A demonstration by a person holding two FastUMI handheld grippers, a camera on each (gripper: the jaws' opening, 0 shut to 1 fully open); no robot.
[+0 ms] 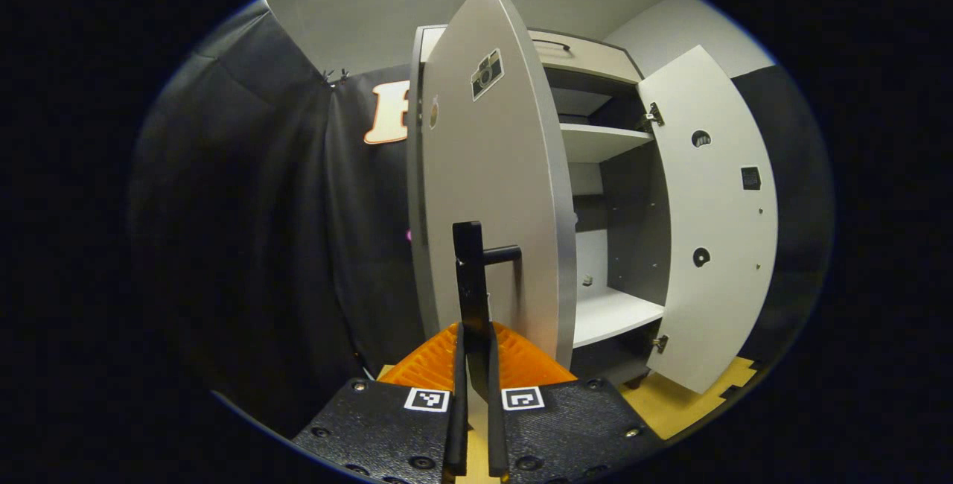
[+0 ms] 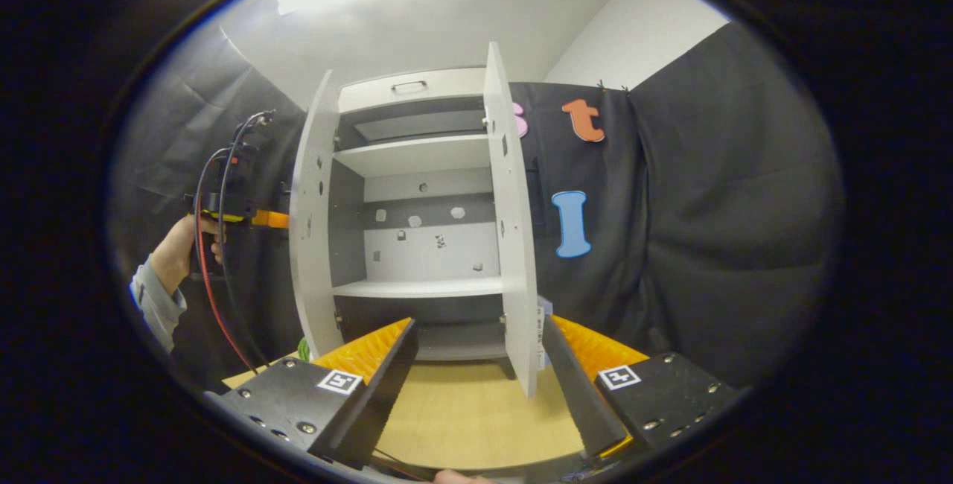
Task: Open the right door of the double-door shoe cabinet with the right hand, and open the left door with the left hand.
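Both fingers of the left gripper (image 1: 474, 365) press on the black handle (image 1: 470, 290) of the left door (image 1: 491, 193), at the lower centre of the left gripper view. Fingers of the right gripper (image 2: 476, 380) stand wide apart, holding nothing, with the right door (image 2: 514, 231) between them, not touching. The shoe cabinet (image 2: 417, 171) stands open at the frame centre.

Each handheld gripper has black textured plates (image 1: 573, 424) studded with round screws, small square black-and-white markers (image 2: 339, 381) and ribbed orange inserts (image 2: 365, 350). Red and black cables (image 2: 212, 275) loop past a hand (image 2: 179, 249) in a grey sleeve (image 2: 156, 305).
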